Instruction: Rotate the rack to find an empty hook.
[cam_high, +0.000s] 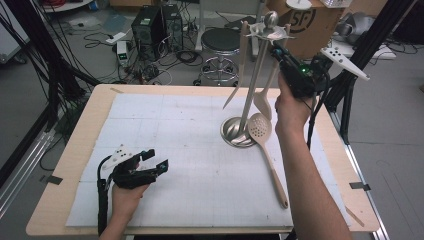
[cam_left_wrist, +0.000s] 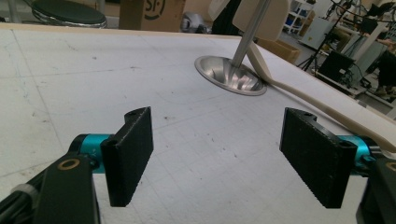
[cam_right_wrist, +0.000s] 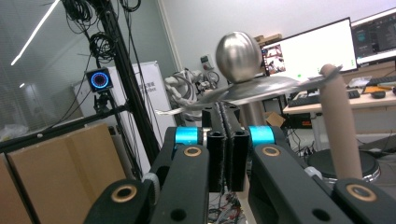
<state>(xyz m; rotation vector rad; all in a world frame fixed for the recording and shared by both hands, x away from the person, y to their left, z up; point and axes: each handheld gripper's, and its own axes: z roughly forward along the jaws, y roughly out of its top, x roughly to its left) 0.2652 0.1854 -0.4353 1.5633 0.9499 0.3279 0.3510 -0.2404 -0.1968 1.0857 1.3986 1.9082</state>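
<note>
While our left gripper (cam_high: 152, 161) rests jaws apart on the white gridded mat (cam_high: 165, 130), our right gripper (cam_high: 278, 52) hovers pressed shut beside the utensil stand (cam_high: 250, 90); cables litter the floor (cam_high: 100, 45) beyond.

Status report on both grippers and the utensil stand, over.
Left gripper open, low over mat. Right gripper shut, empty, at stand top. Slotted spoon lying against base.

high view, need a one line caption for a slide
Right gripper, jaws shut, raised at the top of the utensil stand; slotted spoon lies on the table; left gripper rests open.
</note>
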